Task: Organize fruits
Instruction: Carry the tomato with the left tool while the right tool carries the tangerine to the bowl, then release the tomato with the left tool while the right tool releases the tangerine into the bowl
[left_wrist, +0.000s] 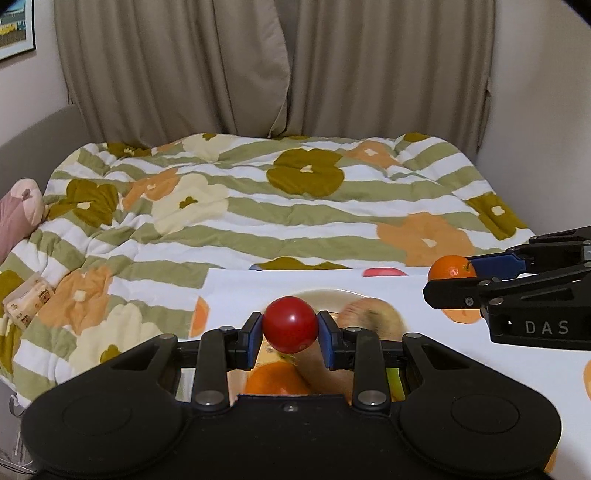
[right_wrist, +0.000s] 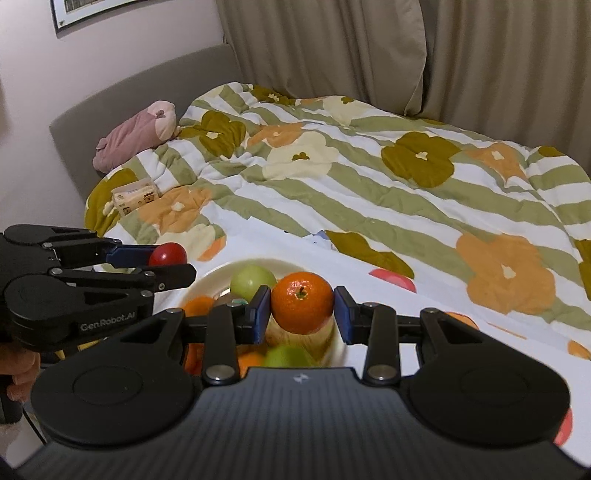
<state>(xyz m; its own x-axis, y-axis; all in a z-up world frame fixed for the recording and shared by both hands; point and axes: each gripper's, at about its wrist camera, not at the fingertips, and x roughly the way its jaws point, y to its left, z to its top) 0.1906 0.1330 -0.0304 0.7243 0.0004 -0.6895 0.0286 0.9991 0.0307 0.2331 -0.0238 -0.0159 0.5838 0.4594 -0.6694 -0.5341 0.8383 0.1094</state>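
Aloft, above bowl – red fruit, orange gripped

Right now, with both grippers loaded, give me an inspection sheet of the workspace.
Surface: white tablecloth with fruit prints, at the foot of a bed.
Job's things: red fruit and orange held above a white bowl of green and orange fruit.
Clutter: nothing seen on the cloth.
Grippers: left gripper jaws shut on the red fruit; right gripper jaws shut on the orange.
Cables: thin cords at the bed's lower left edge.
Surroundings: floral quilt, pink plush, tissue pack, curtains.
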